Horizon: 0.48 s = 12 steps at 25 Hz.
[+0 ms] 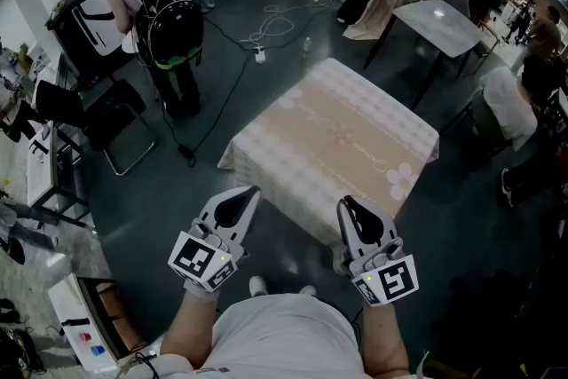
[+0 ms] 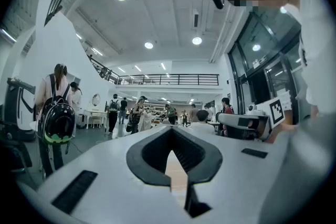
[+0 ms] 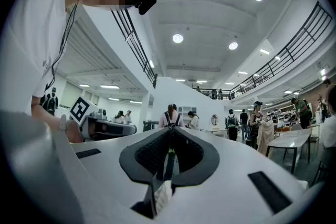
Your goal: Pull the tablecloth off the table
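Tablecloth [image 1: 337, 138] spread flat over table (top and legs fully hidden under it), centre frame, hem hanging on every visible side. Not yet pulled.

Left gripper [image 1: 251, 189] at 7 o'clock, right gripper [image 1: 344, 204] at 5 o'clock. Both held low just ahead of torso [image 1: 275, 333], tips aimed about level toward near hem, one toward each half of that edge. Probably staged that way for a two-point pinch and an even slide toward body (judgement only).

Left: jaws fully together, nothing between, only beige cloth seen past them. Right: jaws all but together, thin slit, nothing clamped. Pale patch low in slit likely cloth beyond, hard to confirm. Right tip just at near hem in head view, contact not confirmable. Reopening needed before any grab.

Cloth near square, set diamond-wise to camera, with corners toward 12, 3, 5 and 9 o'clock. Best axis cue: printed centre band [image 1: 342, 138] with script, flower [image 1: 401, 180] at its 4 o'clock end. Running 10 to 4 o'clock, parallel to near hem.
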### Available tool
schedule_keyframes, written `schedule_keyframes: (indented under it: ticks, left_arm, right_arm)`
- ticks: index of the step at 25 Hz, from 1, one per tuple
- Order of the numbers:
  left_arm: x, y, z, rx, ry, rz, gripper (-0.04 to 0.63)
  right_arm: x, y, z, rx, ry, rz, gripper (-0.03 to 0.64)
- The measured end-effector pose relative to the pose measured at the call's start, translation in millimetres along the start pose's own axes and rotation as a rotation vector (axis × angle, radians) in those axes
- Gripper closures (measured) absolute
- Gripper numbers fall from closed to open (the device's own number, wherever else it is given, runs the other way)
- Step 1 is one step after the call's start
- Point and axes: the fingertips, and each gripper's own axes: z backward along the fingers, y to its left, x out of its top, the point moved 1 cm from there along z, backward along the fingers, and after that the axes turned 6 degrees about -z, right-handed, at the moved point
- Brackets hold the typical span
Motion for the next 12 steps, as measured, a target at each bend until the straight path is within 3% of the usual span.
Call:
schedule_keyframes:
  ticks: [12]
  left_arm:
    - [-9.0, 23.2, 10.9, -0.035, 0.009, 0.009, 0.584]
  right_arm:
    - [-11.5, 22.1, -21.9, -0.03, 0.029, 0.021, 0.574]
